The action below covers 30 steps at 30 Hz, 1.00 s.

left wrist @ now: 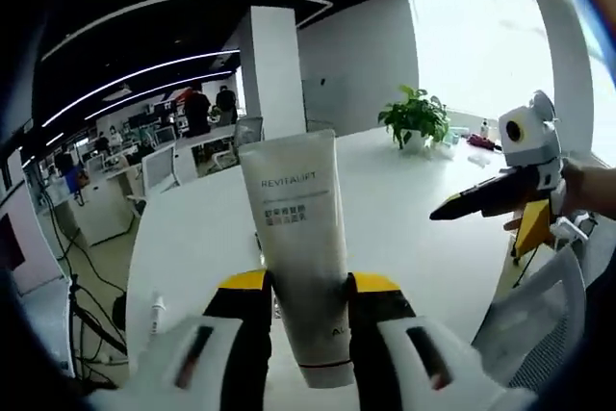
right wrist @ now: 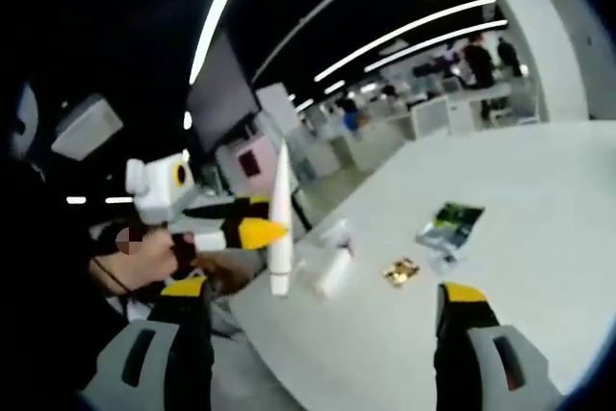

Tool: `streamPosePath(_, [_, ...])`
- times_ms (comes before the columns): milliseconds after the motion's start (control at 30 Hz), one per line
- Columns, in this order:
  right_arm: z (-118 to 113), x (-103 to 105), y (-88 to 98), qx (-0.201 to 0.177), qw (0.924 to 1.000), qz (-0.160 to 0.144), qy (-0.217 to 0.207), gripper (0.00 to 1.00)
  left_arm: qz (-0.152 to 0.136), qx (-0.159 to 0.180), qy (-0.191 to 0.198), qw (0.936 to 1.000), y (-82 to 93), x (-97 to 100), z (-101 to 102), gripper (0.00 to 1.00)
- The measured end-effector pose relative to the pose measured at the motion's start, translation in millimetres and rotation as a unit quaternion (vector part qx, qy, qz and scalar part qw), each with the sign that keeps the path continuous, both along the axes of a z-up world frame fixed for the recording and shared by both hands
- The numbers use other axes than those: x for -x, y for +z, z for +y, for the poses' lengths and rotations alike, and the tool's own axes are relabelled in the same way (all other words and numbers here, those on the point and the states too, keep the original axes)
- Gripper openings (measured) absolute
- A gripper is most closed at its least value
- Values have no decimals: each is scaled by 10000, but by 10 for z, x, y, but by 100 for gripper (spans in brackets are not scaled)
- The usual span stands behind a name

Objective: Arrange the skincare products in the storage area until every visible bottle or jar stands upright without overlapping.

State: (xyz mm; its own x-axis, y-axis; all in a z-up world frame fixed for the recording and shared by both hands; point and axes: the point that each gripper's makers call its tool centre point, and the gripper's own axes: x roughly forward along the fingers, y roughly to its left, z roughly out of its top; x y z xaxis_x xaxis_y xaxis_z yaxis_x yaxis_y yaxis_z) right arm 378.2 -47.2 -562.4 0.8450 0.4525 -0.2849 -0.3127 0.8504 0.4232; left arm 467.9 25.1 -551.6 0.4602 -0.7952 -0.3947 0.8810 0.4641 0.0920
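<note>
A white REVITALIFT tube (left wrist: 303, 228) stands between my left gripper's (left wrist: 310, 286) yellow-tipped jaws, which are shut on its lower part, cap end down. The tube hangs above the white table (left wrist: 192, 238). In the right gripper view the same tube (right wrist: 280, 218) shows edge-on in the left gripper (right wrist: 262, 220), held by a person's hand. My right gripper (right wrist: 324, 293) is open with nothing between its jaws. A small white bottle (right wrist: 337, 271) lies on the table beyond it. The right gripper (left wrist: 481, 214) hovers over the table's right side.
A green packet (right wrist: 450, 223) and a small gold item (right wrist: 401, 271) lie on the table (right wrist: 539, 199). A potted plant (left wrist: 416, 117) stands at the far edge. A small white item (left wrist: 157, 313) lies near the left edge. A white chair back (left wrist: 544, 334) is at the right.
</note>
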Motion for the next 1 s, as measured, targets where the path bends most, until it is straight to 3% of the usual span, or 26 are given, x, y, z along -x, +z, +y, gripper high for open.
streamPosePath(467, [226,-6,160,77,9993,-60,360,97,-186,12,-256,9995,102,228,-89,25])
streamPosePath(833, [339,-154,417,-420,9979,-325,358,86,-211,33,-544,9983,143,449,-214,25])
streamPosePath(1000, [437,-230,463,-475,9971,-367,460,81,-227,45,-650,9976,163,514,-274,25])
